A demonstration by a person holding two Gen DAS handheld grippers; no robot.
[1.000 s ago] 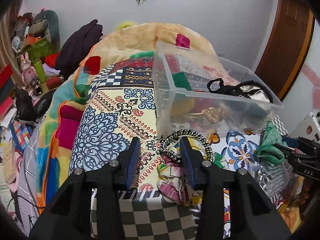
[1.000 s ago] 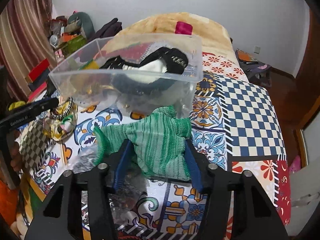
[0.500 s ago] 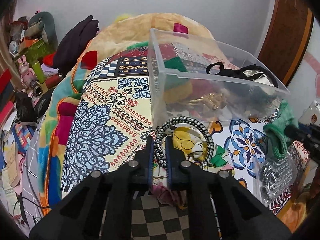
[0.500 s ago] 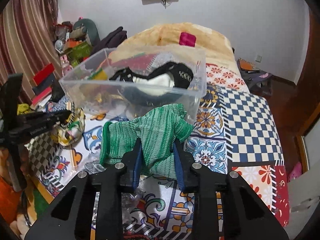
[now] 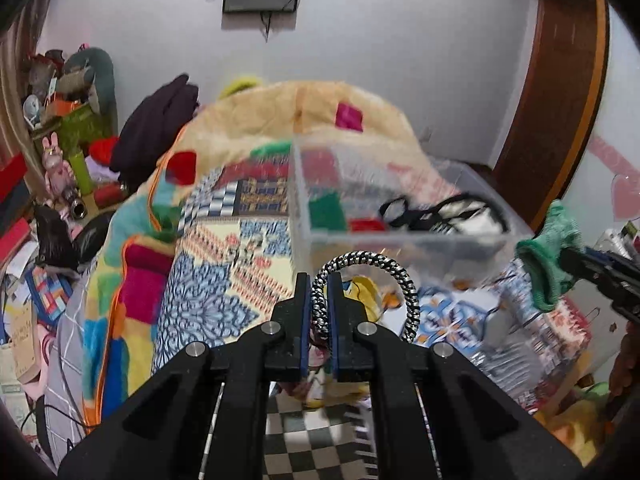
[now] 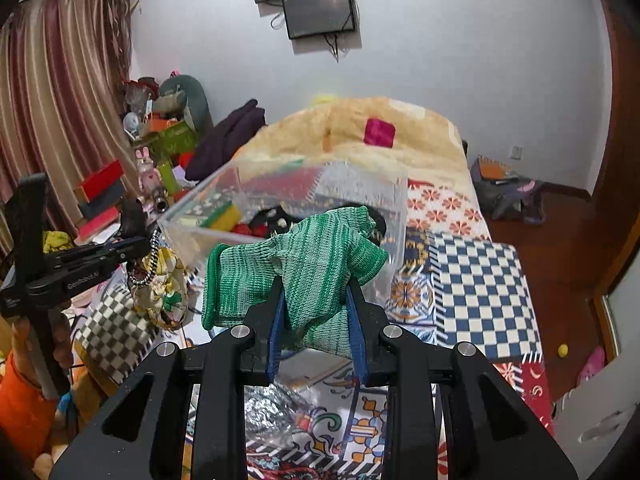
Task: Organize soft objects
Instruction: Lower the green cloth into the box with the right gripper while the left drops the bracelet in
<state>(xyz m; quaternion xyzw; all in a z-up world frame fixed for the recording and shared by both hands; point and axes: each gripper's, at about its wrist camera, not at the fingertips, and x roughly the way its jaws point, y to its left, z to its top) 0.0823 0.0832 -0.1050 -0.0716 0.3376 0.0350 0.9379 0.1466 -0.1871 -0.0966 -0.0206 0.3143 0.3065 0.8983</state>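
Green knitted glove (image 6: 296,264), limp and light, hangs pinched mid-body in the right gripper (image 6: 314,320); the left gripper (image 5: 320,312) nips a black-and-white braided cord handle (image 5: 372,276) near the clear plastic bin (image 5: 400,236).

Right gripper (image 6: 316,304): we see its blue-padded fingers (image 6: 277,322) clamped on a green knit glove (image 6: 296,264), lifted above the bed (image 6: 480,280).
Clear plastic bin (image 6: 280,200): just behind the glove, holding dark straps and a yellow-green sponge (image 6: 224,214).
Left gripper (image 6: 132,248): at our left, gripping a black-and-white braided loop (image 6: 144,272) over a yellow printed cloth (image 6: 160,292).
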